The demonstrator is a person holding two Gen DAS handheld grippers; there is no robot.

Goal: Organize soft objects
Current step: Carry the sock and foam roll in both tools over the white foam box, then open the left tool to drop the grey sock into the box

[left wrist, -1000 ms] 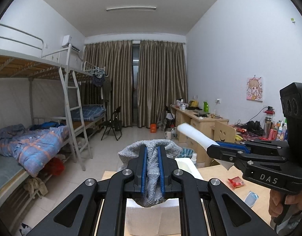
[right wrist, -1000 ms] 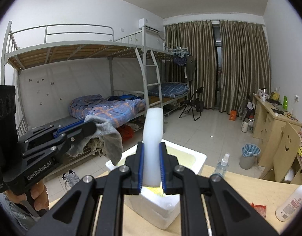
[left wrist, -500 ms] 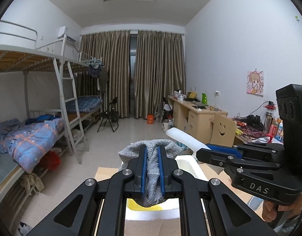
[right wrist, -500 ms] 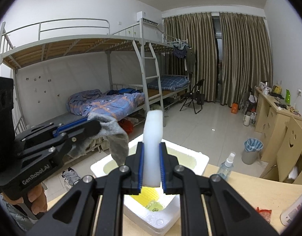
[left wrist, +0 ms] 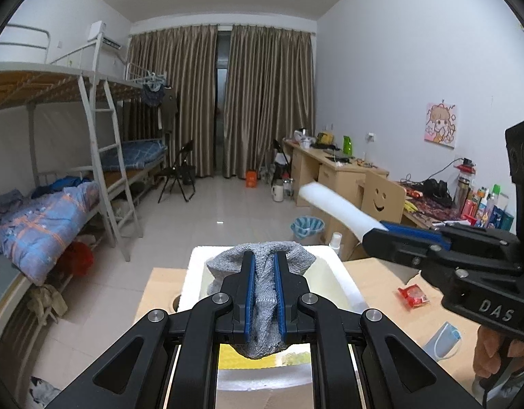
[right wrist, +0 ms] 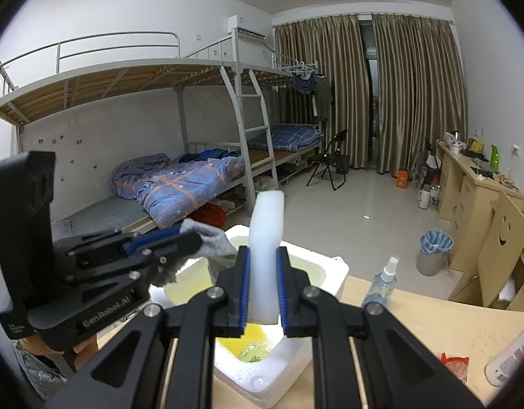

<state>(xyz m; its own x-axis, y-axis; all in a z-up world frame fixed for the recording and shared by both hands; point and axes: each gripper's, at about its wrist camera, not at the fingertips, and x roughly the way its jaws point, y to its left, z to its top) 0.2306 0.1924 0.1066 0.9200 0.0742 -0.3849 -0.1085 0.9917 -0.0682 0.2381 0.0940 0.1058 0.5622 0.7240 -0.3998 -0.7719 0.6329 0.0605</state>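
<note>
Grey knitted cloth [left wrist: 262,293], bunched and soft, is clamped between the blue-padded jaws of the left gripper [left wrist: 262,298]; the jaws stand nearly closed, with only the thickness of the fabric between them, and the cloth bulges above the fingertips and hangs in a fold below them. The left gripper holds the cloth above the white foam box [left wrist: 193,272], over its open top, whose inside shows yellow. The right gripper [right wrist: 263,289] has its jaws narrowed on a white foam block [right wrist: 266,235], a flat upright slab gripped at its lower end, its rounded top rising well above the fingertips. The block stands above the near side of the same white foam box [right wrist: 333,269], its lower edge over the yellow interior. In the right wrist view the left gripper [right wrist: 180,238] is seen to the left of the block, the grey cloth [right wrist: 214,238] drooping toward the box. The box rests on a light wooden table [right wrist: 432,323]; to the right of the box on the table lie a small red packet [left wrist: 413,296] and a clear spray bottle [right wrist: 381,286].
</note>
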